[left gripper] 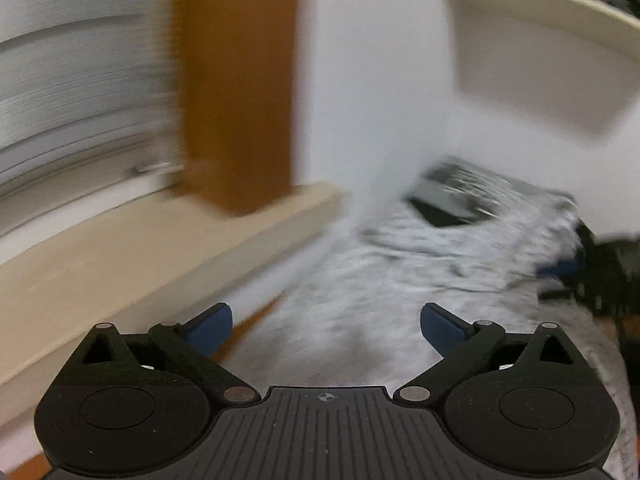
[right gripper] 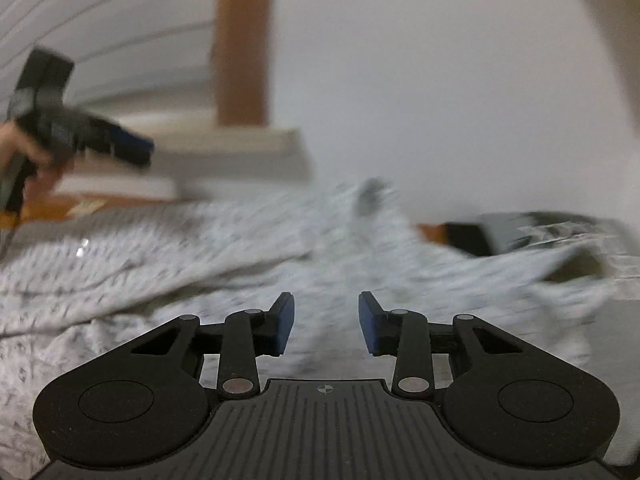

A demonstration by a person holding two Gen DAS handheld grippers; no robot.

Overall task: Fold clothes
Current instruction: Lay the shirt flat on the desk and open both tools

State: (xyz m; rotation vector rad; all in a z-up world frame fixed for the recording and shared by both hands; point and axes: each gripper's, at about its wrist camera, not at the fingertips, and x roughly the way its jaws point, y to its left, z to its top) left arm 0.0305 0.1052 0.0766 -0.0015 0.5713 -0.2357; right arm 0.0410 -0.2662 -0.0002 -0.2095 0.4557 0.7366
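A pale grey speckled garment (left gripper: 400, 280) lies rumpled across the surface, and in the right wrist view the garment (right gripper: 180, 248) fills the lower half. My left gripper (left gripper: 326, 316) hovers over its near edge, jaws wide open with nothing between the blue pads (left gripper: 212, 326). My right gripper (right gripper: 326, 312) stands partly open above the cloth, and its pads (right gripper: 370, 326) hold nothing. In the right wrist view the left gripper (right gripper: 132, 146) appears at the far left, held by a hand (right gripper: 24, 148). Both views are blurred.
A dark folded item (left gripper: 452, 196) lies at the garment's far end, also seen as the dark item (right gripper: 500, 232). A beige ledge (left gripper: 120, 264) runs along the left under a brown wooden post (left gripper: 240, 80). A cream curved rim (left gripper: 540, 60) is at the upper right. Orange-brown tabletop (right gripper: 60, 206) shows at the left.
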